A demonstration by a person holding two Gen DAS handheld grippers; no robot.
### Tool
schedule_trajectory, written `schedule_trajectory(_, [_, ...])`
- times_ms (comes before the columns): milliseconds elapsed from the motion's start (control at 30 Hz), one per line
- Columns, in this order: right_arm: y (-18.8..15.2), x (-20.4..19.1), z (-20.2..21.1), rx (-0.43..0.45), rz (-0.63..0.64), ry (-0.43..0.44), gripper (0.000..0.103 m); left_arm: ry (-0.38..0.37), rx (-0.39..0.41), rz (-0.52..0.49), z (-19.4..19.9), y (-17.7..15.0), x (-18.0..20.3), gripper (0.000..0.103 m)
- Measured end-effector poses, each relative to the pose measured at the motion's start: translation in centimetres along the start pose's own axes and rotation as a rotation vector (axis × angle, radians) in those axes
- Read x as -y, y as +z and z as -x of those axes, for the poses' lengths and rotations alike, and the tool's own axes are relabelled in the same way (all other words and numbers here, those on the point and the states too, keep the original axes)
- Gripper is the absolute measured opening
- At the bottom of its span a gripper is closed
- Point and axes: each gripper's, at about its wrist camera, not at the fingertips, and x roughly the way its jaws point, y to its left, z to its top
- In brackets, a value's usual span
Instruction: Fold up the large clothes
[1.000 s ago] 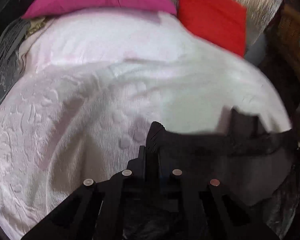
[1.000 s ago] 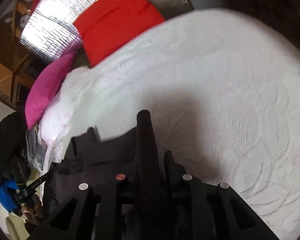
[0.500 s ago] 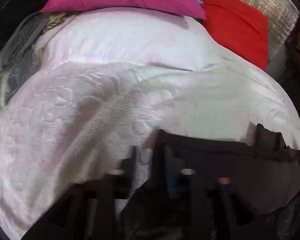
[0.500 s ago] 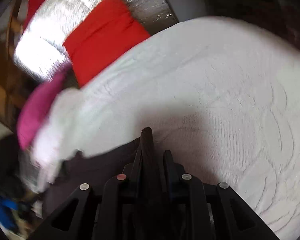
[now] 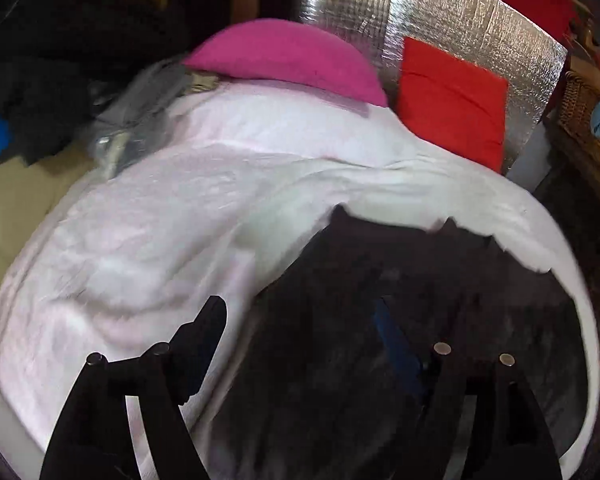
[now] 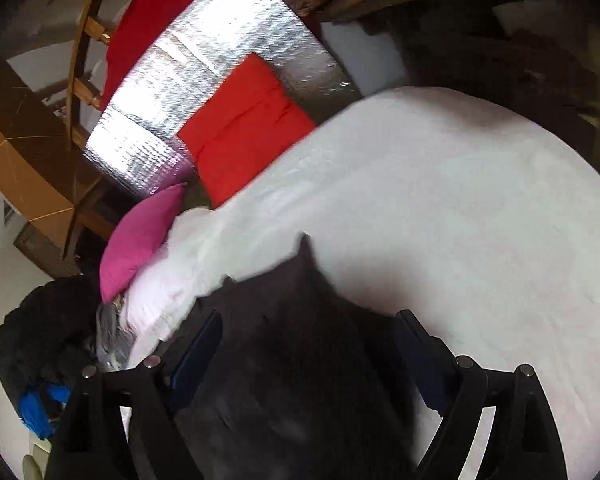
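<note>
A large dark garment [image 5: 400, 280] lies on the white bedspread [image 5: 160, 240], its far edge showing two small peaks. My left gripper [image 5: 300, 332] hangs over the garment's left part with its jaws opening. One finger [image 5: 204, 332] is over the bedspread, and the blue-padded finger [image 5: 396, 344] is over the cloth without pressing it. In the right wrist view the same garment [image 6: 300, 360] fills the gap of my right gripper [image 6: 306, 340]. Its jaws are opening too, and both pads [image 6: 198, 352] stand away from the fabric.
A pink pillow [image 5: 288, 56] and a red cushion [image 5: 452, 104] lean at the head of the bed against a silver foil panel [image 5: 460, 28]. Dark clothes [image 5: 40, 60] are heaped at the left. A wicker basket [image 5: 588, 112] stands at the right, a wooden chair [image 6: 84, 64] behind.
Both grippers were shut on the garment's edge and have now opened and let it go. Both have drawn back and risen, so more of the room shows. The garment rests on the bed.
</note>
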Motion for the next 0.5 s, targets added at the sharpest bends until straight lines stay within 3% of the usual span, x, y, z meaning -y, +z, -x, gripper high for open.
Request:
schedule_trajectory(67, [-1.4,1.3,0.4,-0.035,-0.02,0.007,0.084,0.0,0.001,0.036,0.6,-1.4,-1.7,0.077])
schedule_trajectory(167, [-3.0,2.2,0.8,-0.058,0.018,-0.064,0.075,0.001,-0.021,0.106,0.9,-2.8,-4.4,0.077])
schedule_trajectory(300, [-3.8,3.7,-0.4,-0.131,-0.018,-0.058,0.064,0.014,-0.083,0.165,-1.4,-3.5,-6.8,0.077])
schedule_trajectory(400, [-4.6,4.0,-2.1,-0.199,-0.019,-0.073,0.046,-0.009,-0.149,0.149,-3.4,-3.7,-7.0,0.077])
schedule_trajectory(433, [-4.8,4.0,-2.6,-0.224,-0.026,-0.058,0.032,-0.02,-0.168,0.148,-4.1,-3.7,-7.2,0.077])
schedule_trajectory(500, [-5.2,3.8,-2.4,-0.229,-0.021,-0.044,0.025,-0.036,-0.194,0.146,-5.1,-4.0,-7.3,0.077])
